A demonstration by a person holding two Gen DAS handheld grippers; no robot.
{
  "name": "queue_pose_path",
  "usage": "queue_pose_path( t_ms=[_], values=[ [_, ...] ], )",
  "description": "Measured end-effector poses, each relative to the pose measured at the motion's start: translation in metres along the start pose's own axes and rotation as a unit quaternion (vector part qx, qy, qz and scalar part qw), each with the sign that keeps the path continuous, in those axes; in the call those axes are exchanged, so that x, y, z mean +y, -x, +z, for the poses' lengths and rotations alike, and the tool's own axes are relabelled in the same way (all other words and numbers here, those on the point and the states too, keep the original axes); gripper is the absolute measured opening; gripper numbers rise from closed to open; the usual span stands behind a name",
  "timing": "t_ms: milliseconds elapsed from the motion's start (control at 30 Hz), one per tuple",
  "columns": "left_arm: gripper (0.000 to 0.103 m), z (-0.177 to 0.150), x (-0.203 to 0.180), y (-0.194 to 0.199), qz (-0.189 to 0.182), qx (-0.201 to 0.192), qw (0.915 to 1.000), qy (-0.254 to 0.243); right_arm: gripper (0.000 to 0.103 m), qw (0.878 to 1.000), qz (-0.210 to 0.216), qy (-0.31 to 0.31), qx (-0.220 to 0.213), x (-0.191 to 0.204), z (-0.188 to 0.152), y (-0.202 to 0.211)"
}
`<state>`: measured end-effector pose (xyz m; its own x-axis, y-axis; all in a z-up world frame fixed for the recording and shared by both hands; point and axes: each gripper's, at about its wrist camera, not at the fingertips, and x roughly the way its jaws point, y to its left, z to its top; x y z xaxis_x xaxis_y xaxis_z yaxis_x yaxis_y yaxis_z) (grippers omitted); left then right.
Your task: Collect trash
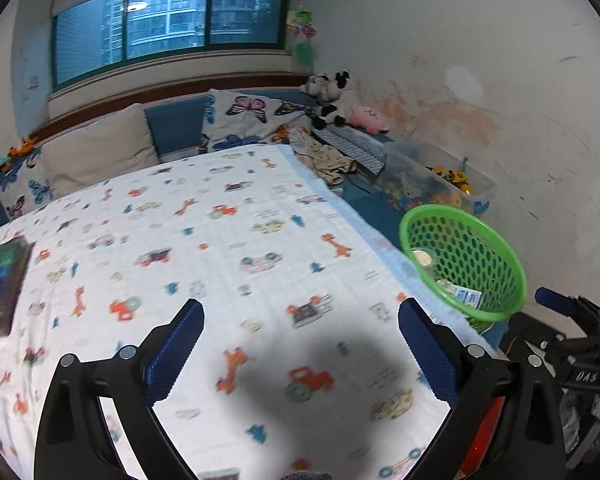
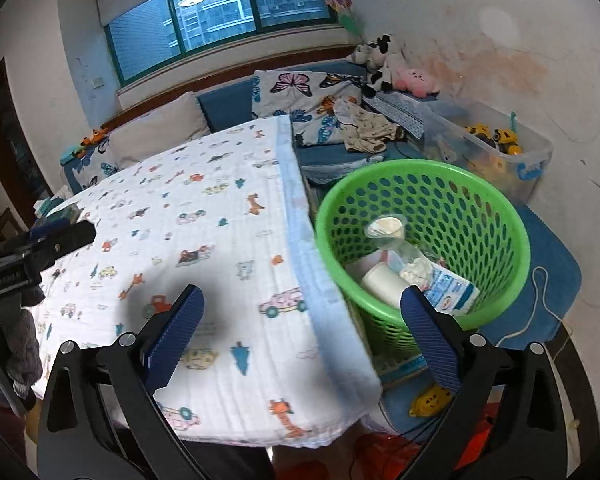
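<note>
A green perforated basket (image 2: 480,200) stands to the right of the table, on a blue seat. It holds trash: a clear plastic cup (image 2: 386,229), a white paper cup (image 2: 382,280), a crumpled tissue (image 2: 416,268) and a blue-white packet (image 2: 454,292). The basket also shows in the left wrist view (image 1: 496,264). My left gripper (image 1: 300,320) is open and empty above the table cloth (image 1: 220,240). My right gripper (image 2: 302,308) is open and empty above the table's right edge, beside the basket. The right gripper's side shows in the left wrist view (image 1: 572,308).
A dark box of coloured items (image 1: 0,284) lies at the table's left edge. A clear bin of toys (image 2: 496,140) stands behind the basket. Pillows (image 2: 300,92), clothes (image 2: 364,128) and plush toys (image 2: 380,64) lie on the bench under the window. A yellow object (image 2: 428,400) lies on the floor.
</note>
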<state>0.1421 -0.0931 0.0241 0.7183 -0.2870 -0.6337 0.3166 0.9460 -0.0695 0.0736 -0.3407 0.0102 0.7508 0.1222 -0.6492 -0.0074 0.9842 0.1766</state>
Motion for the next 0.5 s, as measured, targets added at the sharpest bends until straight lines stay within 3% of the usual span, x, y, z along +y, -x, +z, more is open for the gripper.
queue_pose_path(
  t_ms=[500],
  values=[
    [0.095,-0.036,0.051,0.043,0.057,-0.026,0.9962,0.06,0.099,1.0,0.019,0.013,0.0,0.039,-0.007,0.005]
  ],
)
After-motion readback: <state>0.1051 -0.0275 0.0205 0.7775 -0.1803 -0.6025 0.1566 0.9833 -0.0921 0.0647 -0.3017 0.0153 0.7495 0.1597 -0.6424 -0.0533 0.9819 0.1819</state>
